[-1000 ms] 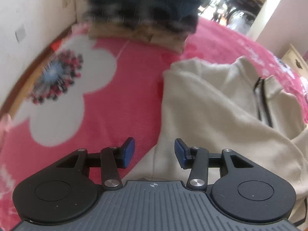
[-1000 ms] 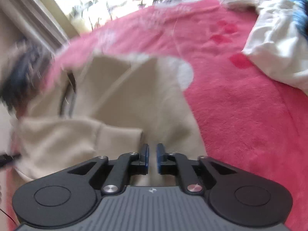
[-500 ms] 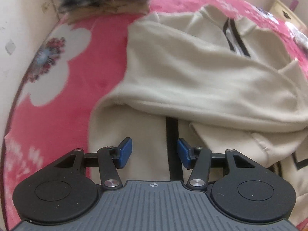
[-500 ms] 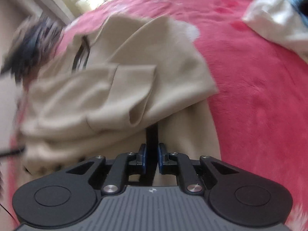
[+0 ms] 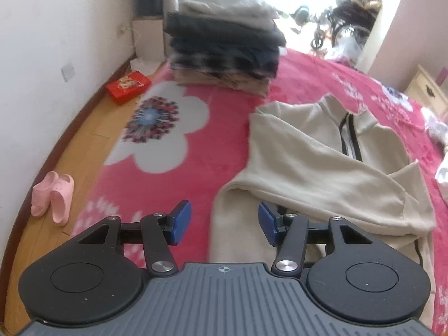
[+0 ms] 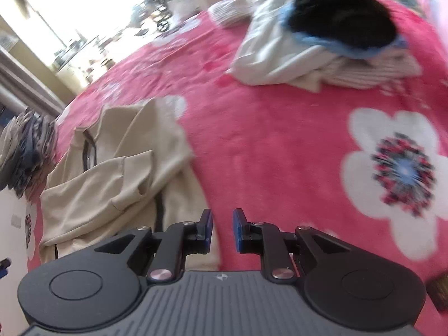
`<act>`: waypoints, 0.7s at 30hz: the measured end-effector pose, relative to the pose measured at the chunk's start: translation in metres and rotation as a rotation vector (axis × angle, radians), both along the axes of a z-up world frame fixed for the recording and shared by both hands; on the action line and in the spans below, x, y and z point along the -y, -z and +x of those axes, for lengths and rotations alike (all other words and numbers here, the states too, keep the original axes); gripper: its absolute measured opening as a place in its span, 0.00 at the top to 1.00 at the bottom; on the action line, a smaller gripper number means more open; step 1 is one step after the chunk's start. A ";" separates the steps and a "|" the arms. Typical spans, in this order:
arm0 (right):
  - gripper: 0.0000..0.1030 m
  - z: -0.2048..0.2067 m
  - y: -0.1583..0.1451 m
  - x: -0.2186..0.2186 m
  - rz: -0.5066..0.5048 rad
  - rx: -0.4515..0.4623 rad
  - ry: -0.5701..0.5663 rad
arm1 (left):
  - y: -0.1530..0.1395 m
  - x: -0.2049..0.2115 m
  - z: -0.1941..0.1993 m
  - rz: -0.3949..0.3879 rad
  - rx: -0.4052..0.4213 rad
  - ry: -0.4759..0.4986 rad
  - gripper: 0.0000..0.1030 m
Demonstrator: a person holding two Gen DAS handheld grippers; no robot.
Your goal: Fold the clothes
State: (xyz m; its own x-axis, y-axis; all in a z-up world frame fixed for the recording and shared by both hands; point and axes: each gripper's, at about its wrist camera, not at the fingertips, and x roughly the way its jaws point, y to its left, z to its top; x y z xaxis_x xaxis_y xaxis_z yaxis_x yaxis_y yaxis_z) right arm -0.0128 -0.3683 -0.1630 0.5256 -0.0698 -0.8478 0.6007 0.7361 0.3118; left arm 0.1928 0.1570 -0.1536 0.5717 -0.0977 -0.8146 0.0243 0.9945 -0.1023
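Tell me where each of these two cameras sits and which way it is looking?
Left wrist: rides the left gripper, looking down over the beige jacket, folded stack and slippers; only its opening, empty jaws show.
Right wrist: rides the right gripper, facing the unfolded heap; jaws opening, empty.
Shared: jacket, stack, pink blanket.

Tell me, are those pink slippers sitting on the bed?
No, the pink slippers sit on the wooden floor beside the bed's pink flowered blanket.
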 end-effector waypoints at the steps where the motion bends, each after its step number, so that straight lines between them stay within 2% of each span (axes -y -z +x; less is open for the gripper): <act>1: 0.82 -0.008 -0.006 -0.003 -0.008 0.009 0.012 | -0.004 -0.007 -0.006 -0.006 0.010 -0.002 0.47; 6: 0.82 -0.031 -0.042 -0.023 -0.047 0.099 0.021 | -0.015 -0.036 -0.026 -0.055 0.058 0.012 0.45; 13: 0.82 -0.001 -0.078 -0.048 -0.109 0.167 -0.064 | -0.011 -0.044 -0.024 -0.045 0.062 0.050 0.45; 17: 0.82 0.021 -0.075 -0.057 -0.104 0.183 -0.131 | -0.001 -0.028 -0.006 -0.064 0.043 0.037 0.45; 21: 0.82 0.061 -0.038 -0.068 -0.044 0.191 -0.260 | 0.007 0.006 0.015 -0.054 0.030 0.049 0.45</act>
State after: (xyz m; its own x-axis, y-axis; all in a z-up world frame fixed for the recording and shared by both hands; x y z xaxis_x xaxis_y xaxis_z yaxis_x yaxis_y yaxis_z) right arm 0.0486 -0.3004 -0.1251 0.6797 0.0530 -0.7316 0.3246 0.8726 0.3648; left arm 0.2075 0.1512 -0.1603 0.5893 -0.1698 -0.7898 0.0770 0.9850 -0.1543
